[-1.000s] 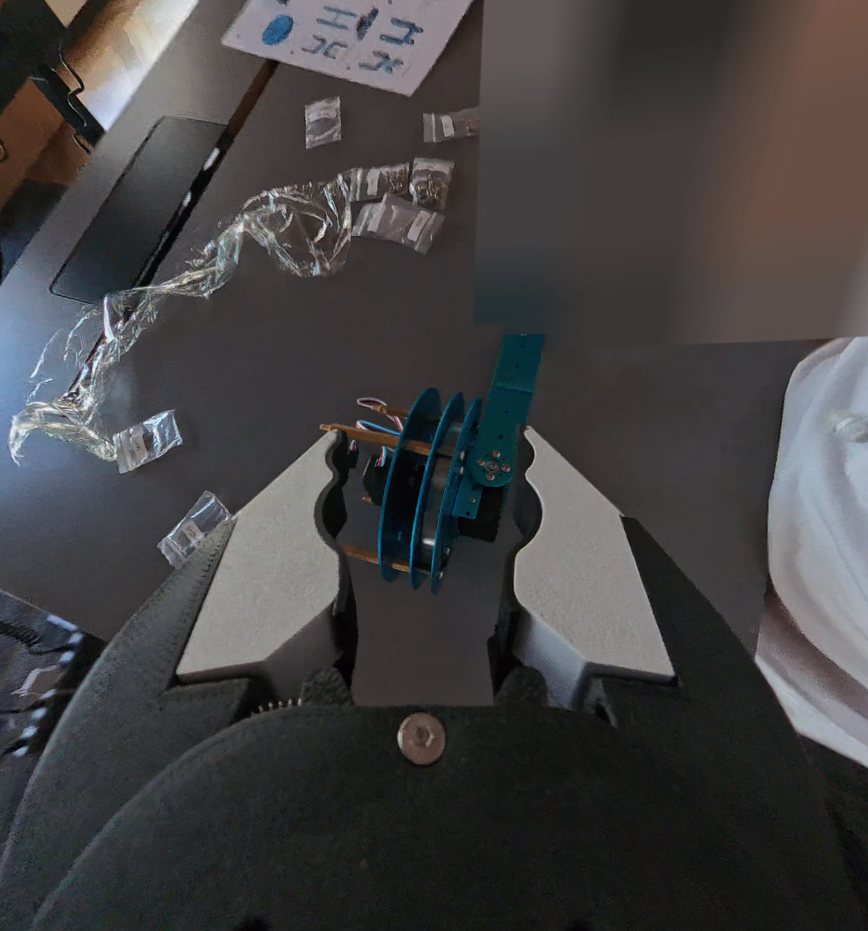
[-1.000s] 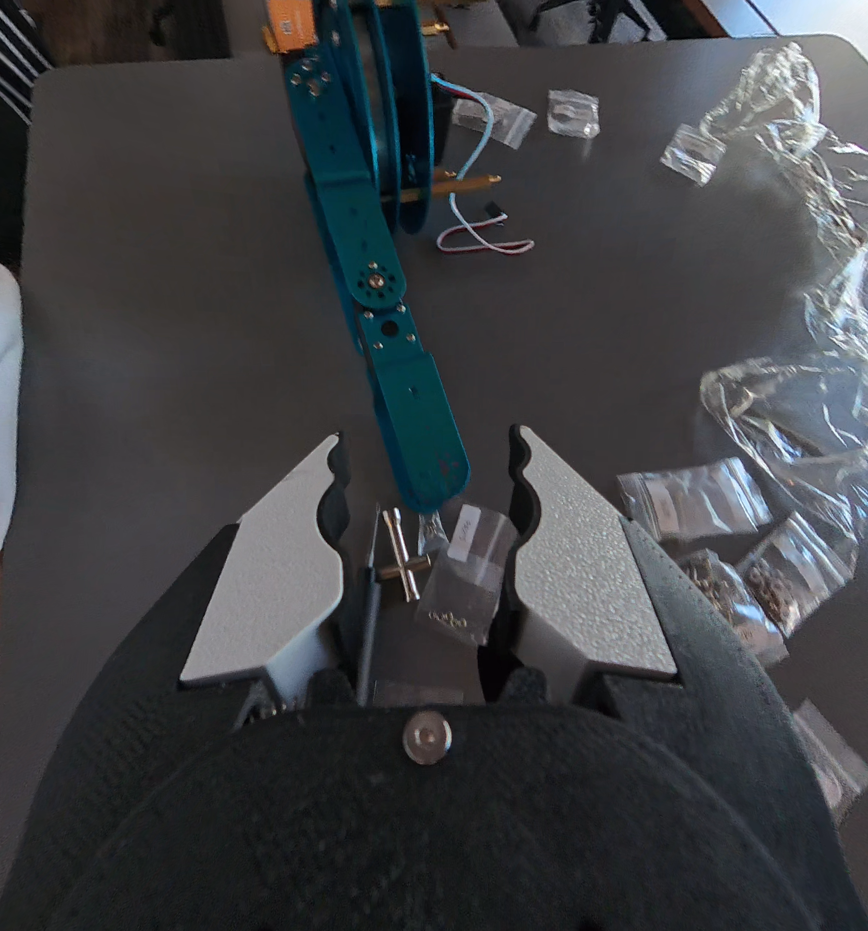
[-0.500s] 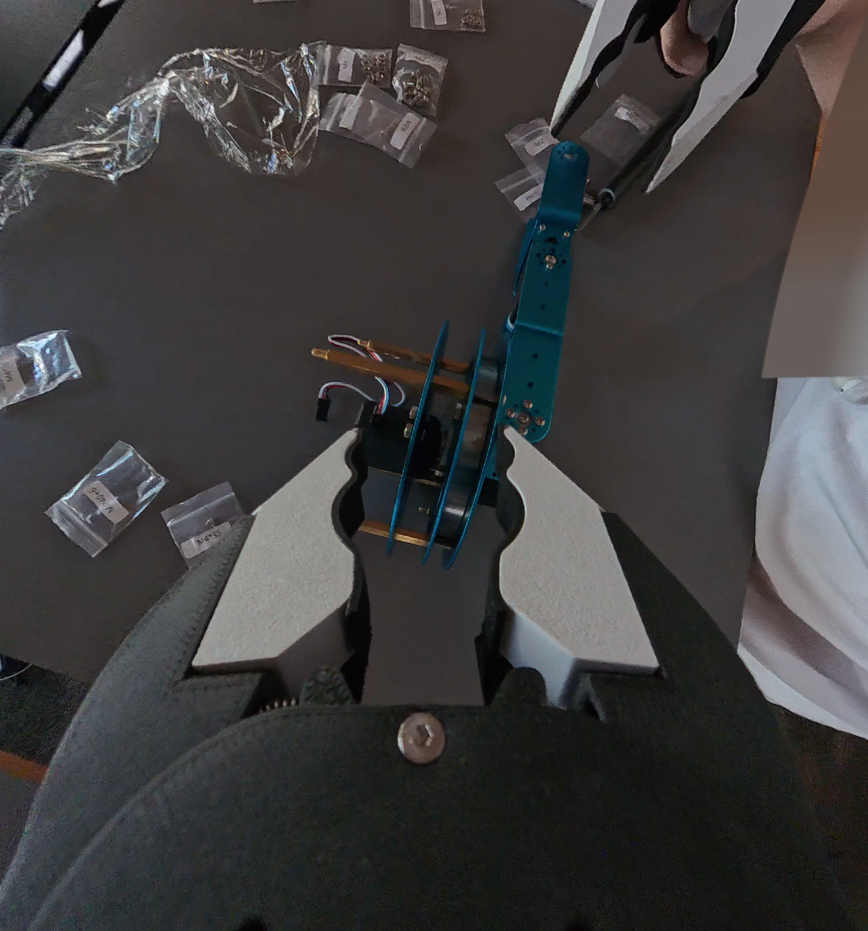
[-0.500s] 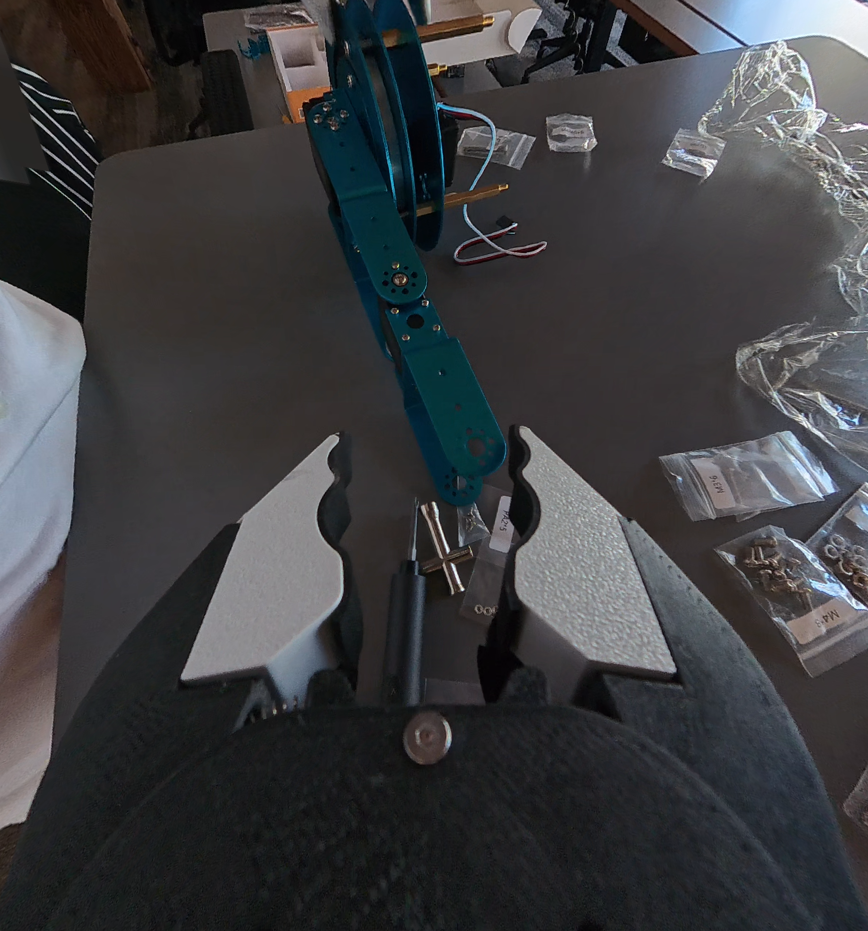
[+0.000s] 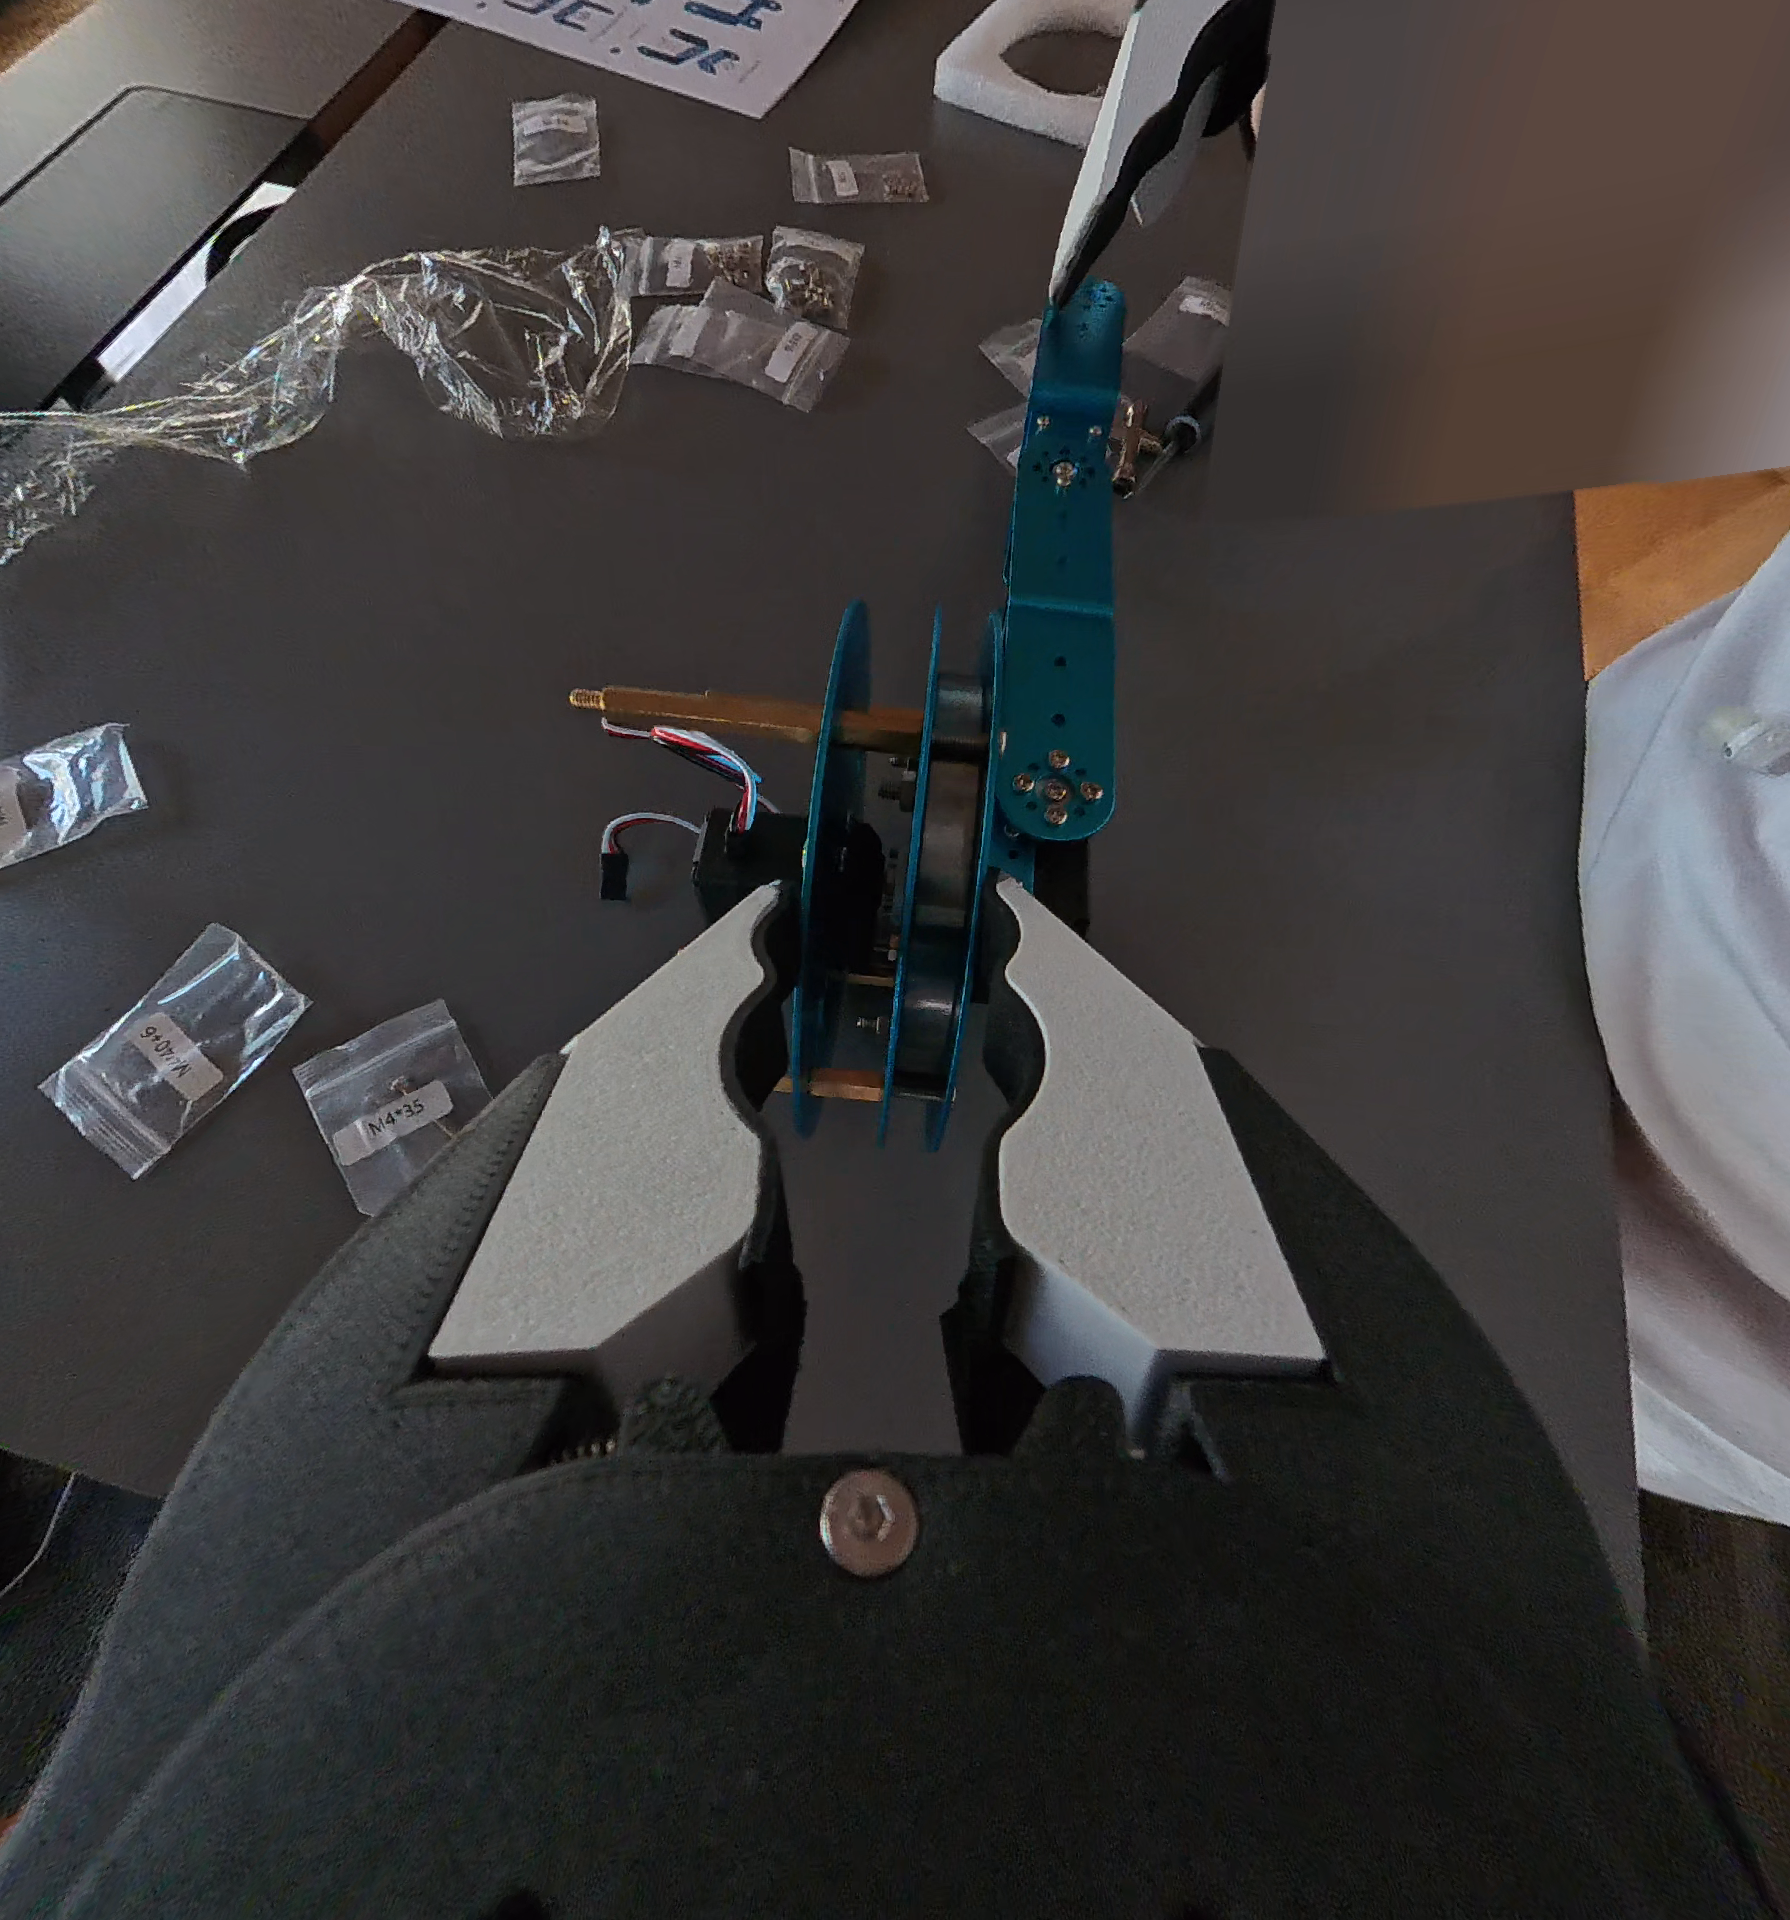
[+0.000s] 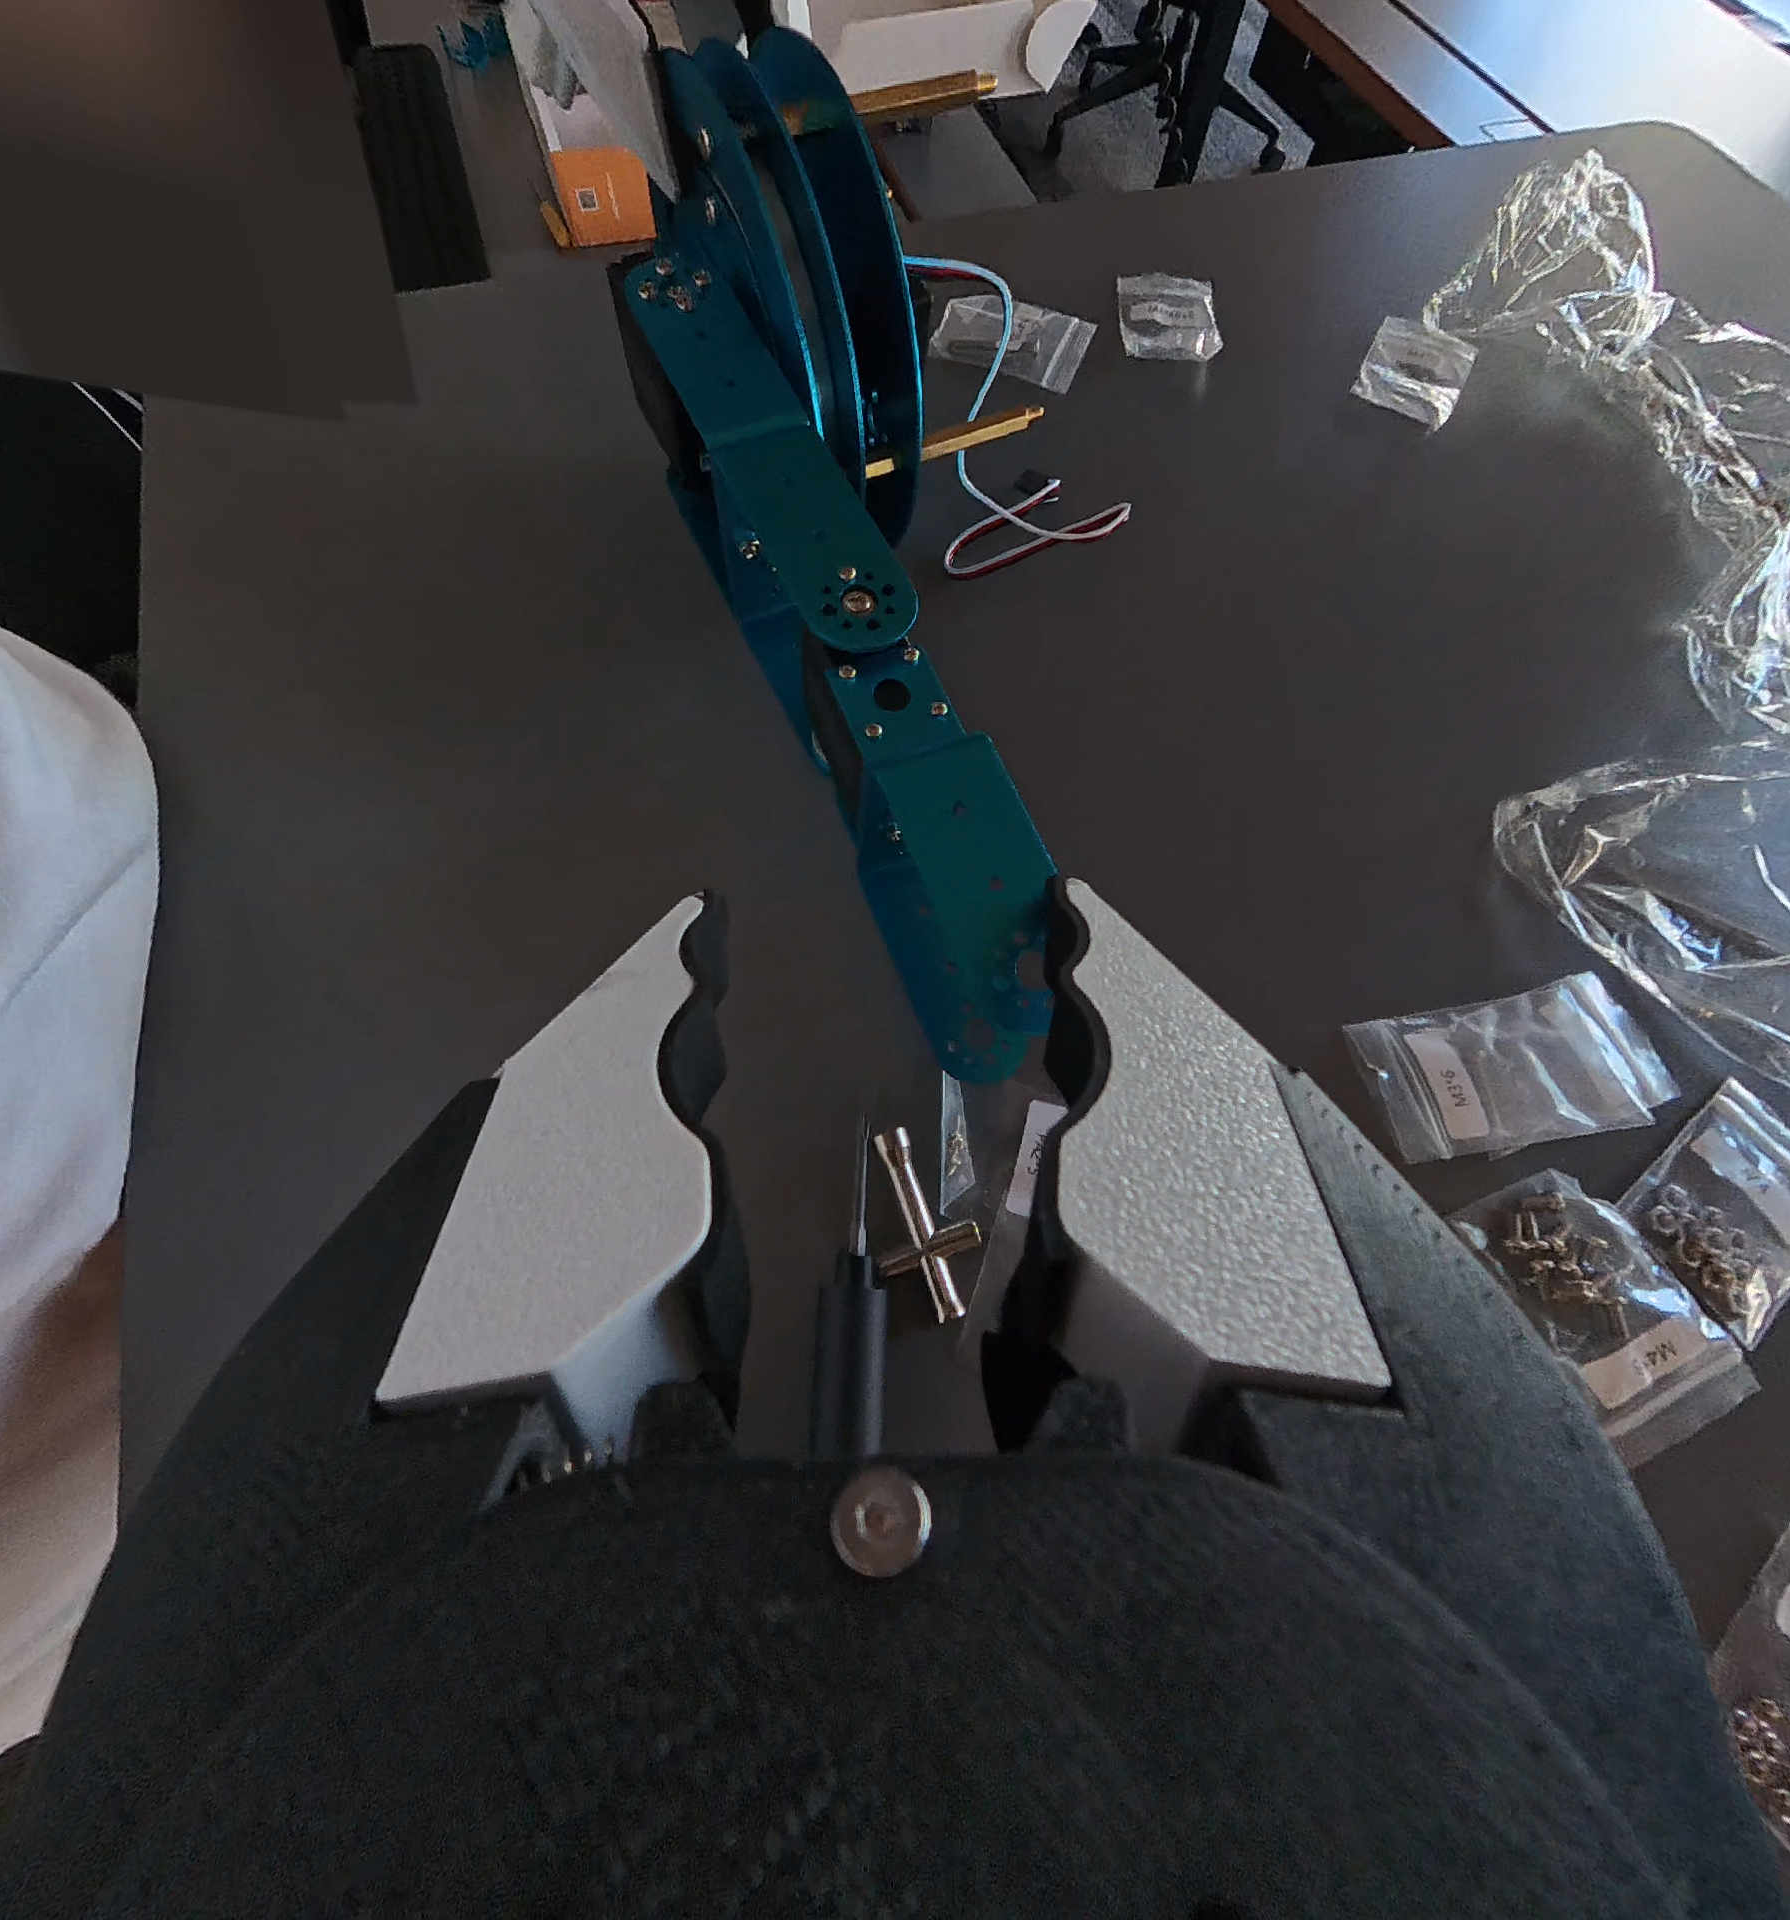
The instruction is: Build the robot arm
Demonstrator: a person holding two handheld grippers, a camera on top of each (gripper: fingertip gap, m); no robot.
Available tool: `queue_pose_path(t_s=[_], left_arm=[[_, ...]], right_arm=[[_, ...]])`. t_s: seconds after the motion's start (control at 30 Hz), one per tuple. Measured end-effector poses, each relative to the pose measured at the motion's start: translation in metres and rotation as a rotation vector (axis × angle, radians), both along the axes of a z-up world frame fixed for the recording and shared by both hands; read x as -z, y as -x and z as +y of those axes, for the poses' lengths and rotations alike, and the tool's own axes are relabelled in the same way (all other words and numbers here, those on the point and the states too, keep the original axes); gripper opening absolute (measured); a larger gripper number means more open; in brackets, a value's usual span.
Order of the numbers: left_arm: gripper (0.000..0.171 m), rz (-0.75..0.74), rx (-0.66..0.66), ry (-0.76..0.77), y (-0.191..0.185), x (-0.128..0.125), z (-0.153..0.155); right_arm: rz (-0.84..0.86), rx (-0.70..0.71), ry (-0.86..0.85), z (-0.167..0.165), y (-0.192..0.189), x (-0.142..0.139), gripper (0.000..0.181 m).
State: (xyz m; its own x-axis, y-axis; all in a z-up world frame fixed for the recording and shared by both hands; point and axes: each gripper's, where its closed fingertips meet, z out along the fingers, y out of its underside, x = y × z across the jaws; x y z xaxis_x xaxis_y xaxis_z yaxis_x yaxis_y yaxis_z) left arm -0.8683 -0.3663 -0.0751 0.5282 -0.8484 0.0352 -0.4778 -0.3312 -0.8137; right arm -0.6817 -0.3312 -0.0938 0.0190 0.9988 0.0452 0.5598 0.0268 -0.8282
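A blue metal robot arm kit lies on a dark table (image 5: 351, 582). Its disc base (image 5: 837, 790) stands on edge, with brass standoffs and servo wires to its left. My left gripper (image 5: 891, 894) is shut on the disc base, one finger against each outer disc. The jointed blue arm (image 5: 1062, 623) reaches away from the base. In the right wrist view the arm (image 6: 932, 821) ends between the fingers of my right gripper (image 6: 886, 899), close to the right finger. That gripper is open and holds nothing. It also shows far off in the left wrist view (image 5: 1130, 145).
A dark screwdriver (image 6: 849, 1340) and a metal cross wrench (image 6: 927, 1236) lie under my right gripper. Small bags of screws (image 6: 1514, 1070) and crumpled clear plastic wrap (image 6: 1701, 623) lie to the right. More bags (image 5: 174, 1060) lie left of the base. A person in white (image 5: 1722, 987) sits at the table's edge. About 20 cm separates my left fingertips from my right. From my right tips it is roughly 9 cm to the metal cross wrench (image 6: 927, 1236); from my left, 25 cm.
My left gripper's fingers have closed in onto the disc base. The right gripper has moved in so the arm's end link lies between its fingers; its opening is unchanged.
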Motion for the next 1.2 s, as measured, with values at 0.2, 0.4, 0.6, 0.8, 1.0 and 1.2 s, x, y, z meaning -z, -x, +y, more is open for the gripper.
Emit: queue_pose_path(t_s=[0.2,0.4,0.6,0.8,1.0,1.2], left_arm=[[0.033,-0.048,0.039,-0.017,0.003,0.000,-0.002],[0.033,-0.057,0.099,-0.010,0.003,0.000,-0.001],[0.033,-0.040,0.127,0.003,-0.002,-0.002,0.002],[0.033,-0.018,0.134,0.019,-0.005,-0.003,0.003],[0.033,0.012,0.128,0.045,-0.009,-0.003,0.004],[0.039,0.028,0.116,0.067,-0.011,-0.008,0.003]], right_arm=[[0.061,0.010,-0.063,-0.001,0.012,-0.016,0.062],[0.004,-0.081,-0.127,0.000,0.026,-0.008,0.061],[-0.124,-0.206,-0.030,-0.001,0.022,0.024,0.047],[-0.124,-0.271,0.001,-0.005,0.018,0.033,0.028],[-0.154,-0.314,0.000,-0.005,0.014,0.036,0.028],[-0.146,-0.340,-0.005,-0.003,0.014,0.036,0.028]])
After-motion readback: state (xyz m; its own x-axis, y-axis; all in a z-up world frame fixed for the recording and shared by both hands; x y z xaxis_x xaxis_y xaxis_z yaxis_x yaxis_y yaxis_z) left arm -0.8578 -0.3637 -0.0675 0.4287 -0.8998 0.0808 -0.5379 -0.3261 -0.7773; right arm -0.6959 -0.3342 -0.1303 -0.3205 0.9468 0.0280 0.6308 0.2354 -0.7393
